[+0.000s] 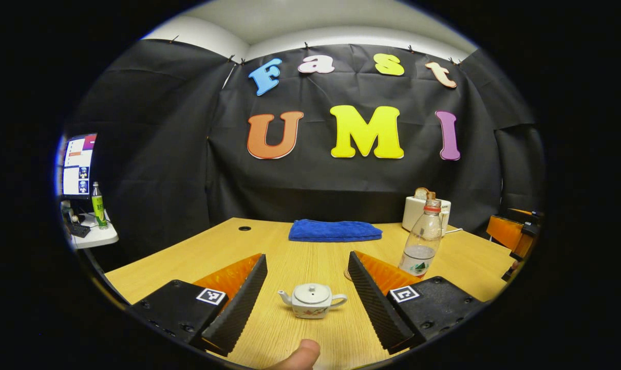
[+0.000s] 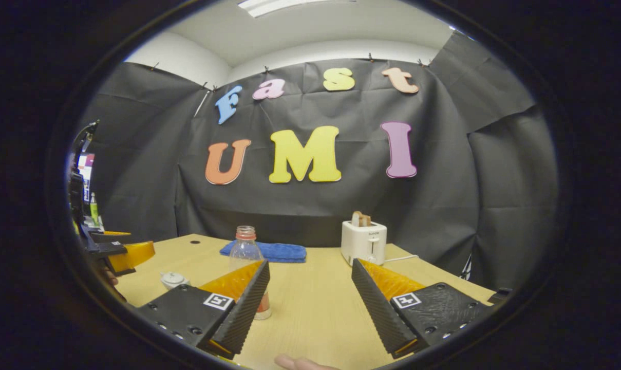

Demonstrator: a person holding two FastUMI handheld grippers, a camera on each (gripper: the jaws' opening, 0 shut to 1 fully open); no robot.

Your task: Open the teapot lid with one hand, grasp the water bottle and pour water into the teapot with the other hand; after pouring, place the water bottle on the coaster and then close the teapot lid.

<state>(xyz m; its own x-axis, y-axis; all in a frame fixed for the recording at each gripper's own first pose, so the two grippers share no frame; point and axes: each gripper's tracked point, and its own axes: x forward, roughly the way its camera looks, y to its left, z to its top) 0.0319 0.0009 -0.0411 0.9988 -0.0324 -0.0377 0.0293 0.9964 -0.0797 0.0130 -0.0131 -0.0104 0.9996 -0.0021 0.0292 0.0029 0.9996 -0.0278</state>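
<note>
In the left gripper view, the left gripper hangs with fingers apart around the lidded teapot, not touching it. Right and farther stands the water bottle, perhaps on a coaster. The right gripper is spread open, nothing between, near the toaster.

one teapot, one water bottle (capless), one towel, one toaster

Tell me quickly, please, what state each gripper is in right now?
Left gripper: open, holding nothing, teapot between its fingers, untouched.
Right gripper: open, holding nothing, water bottle beyond its left finger.
</note>
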